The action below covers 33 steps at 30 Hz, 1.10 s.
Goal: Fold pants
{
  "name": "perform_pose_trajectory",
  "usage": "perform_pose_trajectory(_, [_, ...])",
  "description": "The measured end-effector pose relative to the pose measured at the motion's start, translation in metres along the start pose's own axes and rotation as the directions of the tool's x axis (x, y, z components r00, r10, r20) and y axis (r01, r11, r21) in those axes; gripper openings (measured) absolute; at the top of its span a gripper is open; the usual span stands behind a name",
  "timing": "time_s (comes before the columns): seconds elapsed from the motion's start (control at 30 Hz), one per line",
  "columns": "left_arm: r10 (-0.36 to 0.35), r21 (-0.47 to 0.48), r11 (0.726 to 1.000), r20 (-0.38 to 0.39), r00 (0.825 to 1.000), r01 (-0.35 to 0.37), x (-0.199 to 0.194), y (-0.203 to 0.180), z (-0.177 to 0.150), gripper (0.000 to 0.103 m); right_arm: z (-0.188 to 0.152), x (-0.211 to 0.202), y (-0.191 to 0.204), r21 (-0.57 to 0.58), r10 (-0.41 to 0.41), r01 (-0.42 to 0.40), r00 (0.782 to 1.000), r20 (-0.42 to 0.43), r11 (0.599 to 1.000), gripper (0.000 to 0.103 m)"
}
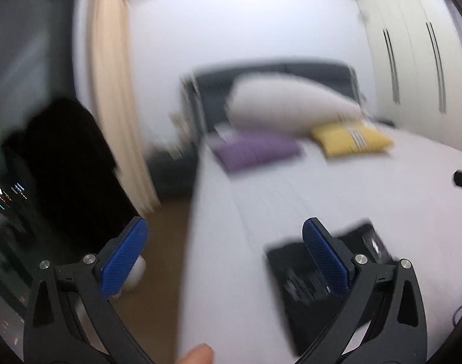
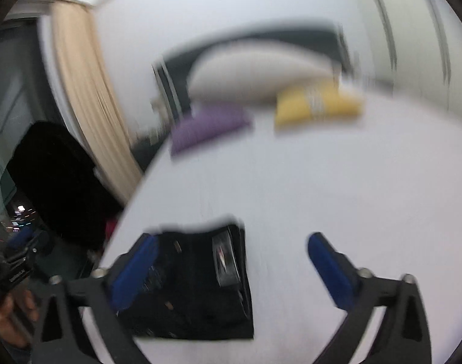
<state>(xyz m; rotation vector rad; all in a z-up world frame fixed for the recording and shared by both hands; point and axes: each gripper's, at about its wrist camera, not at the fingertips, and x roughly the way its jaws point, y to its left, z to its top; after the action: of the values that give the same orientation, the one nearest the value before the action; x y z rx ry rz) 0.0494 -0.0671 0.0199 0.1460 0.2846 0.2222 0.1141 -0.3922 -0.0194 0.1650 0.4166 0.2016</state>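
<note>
Bare white bed [image 2: 322,182] sheet stretches open right of and beyond the folded black pants [image 2: 200,288], which lie near its left edge. Far off, a purple cushion [image 2: 206,130], yellow cushion [image 2: 316,106] and white pillow [image 2: 255,75] block the headboard end.

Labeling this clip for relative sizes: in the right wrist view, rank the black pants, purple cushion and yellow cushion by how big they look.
1. black pants, nearest the camera.
2. yellow cushion and purple cushion look alike; blur prevents ranking them.

White walls; cream curtain [image 1: 115,97] beside dark window [image 1: 25,60]. Bed [image 1: 337,188] with dark headboard [image 1: 273,75], white pillow [image 1: 279,103], purple cushion [image 1: 255,150], yellow cushion [image 1: 349,139]. White wardrobe [image 1: 413,60]. Brown floor [image 1: 167,221].
</note>
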Motion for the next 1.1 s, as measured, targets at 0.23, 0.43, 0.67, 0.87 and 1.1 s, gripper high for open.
perform_pose_trajectory(0.23, [0.007,-0.073,0.997,0.159,0.987,0.005,-0.115,0.032,0.046,0.103,0.041,-0.117,0.067,-0.075,-0.052,0.076,0.957,0.285,0.994,0.103])
perform_pose_trajectory(0.43, [-0.08,-0.05,0.996,-0.028,0.996,0.078,-0.143,0.02,0.046,0.103,0.039,-0.164,0.098,-0.047,-0.11,0.131,0.944,0.31,0.99,0.103])
perform_pose_trajectory(0.67, [-0.134,-0.108,0.989,-0.315,0.94,0.104,-0.124,-0.004,0.0,0.103,0.011,-0.144,0.102,-0.008,-0.16,0.16,0.987,0.002,0.987,0.103])
perform_pose_trajectory(0.87, [-0.156,-0.1,0.987,-0.417,0.895,0.126,-0.101,-0.031,-0.039,0.103,-0.025,-0.121,0.104,-0.064,-0.207,0.2,0.966,-0.157,0.978,0.103])
perform_pose_trajectory(1.1, [-0.175,-0.123,0.984,-0.47,0.865,0.133,-0.065,-0.05,-0.066,0.103,-0.042,-0.104,0.109,-0.098,-0.214,0.196,0.951,-0.222,0.976,0.103])
